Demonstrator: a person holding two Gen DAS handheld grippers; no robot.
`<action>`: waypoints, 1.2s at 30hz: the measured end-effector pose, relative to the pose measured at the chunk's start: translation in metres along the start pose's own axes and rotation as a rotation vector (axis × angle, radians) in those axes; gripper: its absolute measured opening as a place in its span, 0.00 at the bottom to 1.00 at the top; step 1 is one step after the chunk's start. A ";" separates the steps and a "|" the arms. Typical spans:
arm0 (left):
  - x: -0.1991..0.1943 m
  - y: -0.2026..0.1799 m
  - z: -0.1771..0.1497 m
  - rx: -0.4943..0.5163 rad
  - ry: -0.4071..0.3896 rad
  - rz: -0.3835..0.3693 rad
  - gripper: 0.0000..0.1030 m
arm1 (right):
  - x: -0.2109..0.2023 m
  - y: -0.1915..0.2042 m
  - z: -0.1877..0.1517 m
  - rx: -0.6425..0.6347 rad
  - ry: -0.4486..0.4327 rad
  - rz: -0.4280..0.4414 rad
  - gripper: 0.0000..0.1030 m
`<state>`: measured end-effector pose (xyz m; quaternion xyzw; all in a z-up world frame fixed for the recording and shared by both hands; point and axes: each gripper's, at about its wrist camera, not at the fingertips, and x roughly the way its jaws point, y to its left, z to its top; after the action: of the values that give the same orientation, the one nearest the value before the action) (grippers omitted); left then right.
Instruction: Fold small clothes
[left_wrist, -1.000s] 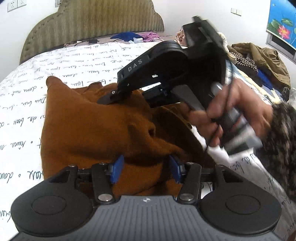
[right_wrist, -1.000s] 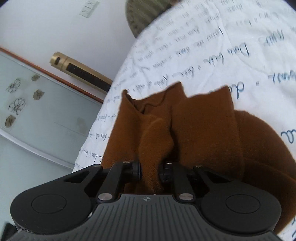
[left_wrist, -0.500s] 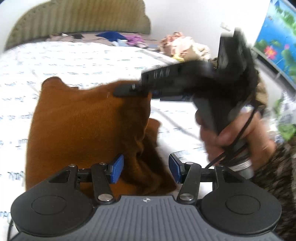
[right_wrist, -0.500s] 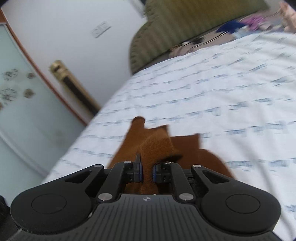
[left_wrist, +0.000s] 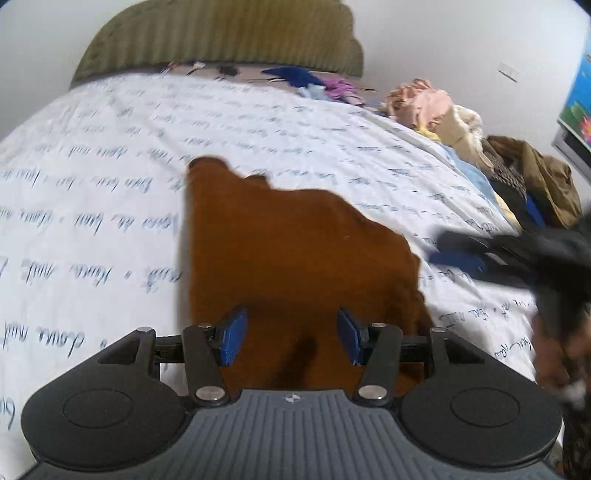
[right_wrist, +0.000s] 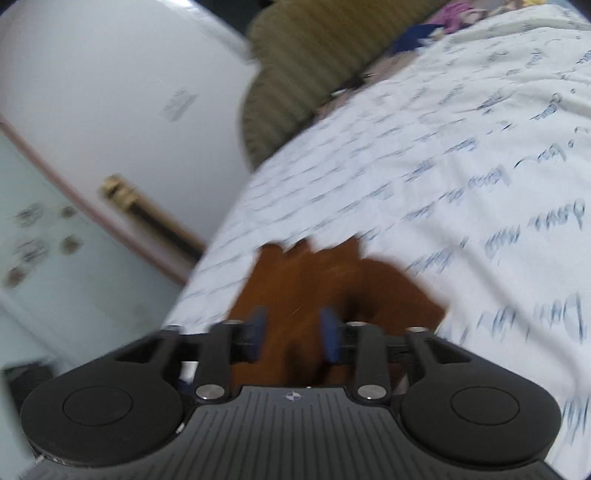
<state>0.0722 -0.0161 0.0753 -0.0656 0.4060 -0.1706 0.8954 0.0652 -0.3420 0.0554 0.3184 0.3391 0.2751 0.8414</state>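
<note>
A small brown knit garment (left_wrist: 291, 254) lies roughly folded on the white bed sheet with blue script (left_wrist: 92, 206). My left gripper (left_wrist: 291, 336) is open just above the garment's near edge, with nothing between its blue pads. My right gripper shows blurred at the right of the left wrist view (left_wrist: 458, 254), off the garment's right edge. In the right wrist view the right gripper (right_wrist: 293, 334) is open over the brown garment (right_wrist: 332, 280), and holds nothing.
An olive padded headboard (left_wrist: 221, 40) stands at the far end of the bed. Piles of other clothes (left_wrist: 436, 107) lie along the bed's far right side. A white wall and a frosted glass door with a gold handle (right_wrist: 125, 195) are to the left.
My right gripper has let go of the brown garment, opened and swung away to the right. The lifted fold now lies flat on the bed. My left gripper stays open.
</note>
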 end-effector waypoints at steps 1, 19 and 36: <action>0.000 0.003 -0.003 -0.008 0.004 -0.005 0.51 | -0.005 0.006 -0.009 -0.007 0.023 0.007 0.62; 0.018 -0.032 -0.021 0.083 0.031 -0.016 0.59 | 0.022 0.043 -0.065 -0.059 0.116 -0.044 0.15; 0.008 -0.050 -0.014 0.145 0.026 -0.038 0.65 | -0.027 0.009 -0.049 0.034 0.056 -0.113 0.46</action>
<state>0.0538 -0.0654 0.0733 -0.0059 0.4031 -0.2173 0.8890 0.0094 -0.3373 0.0445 0.3052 0.3847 0.2302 0.8401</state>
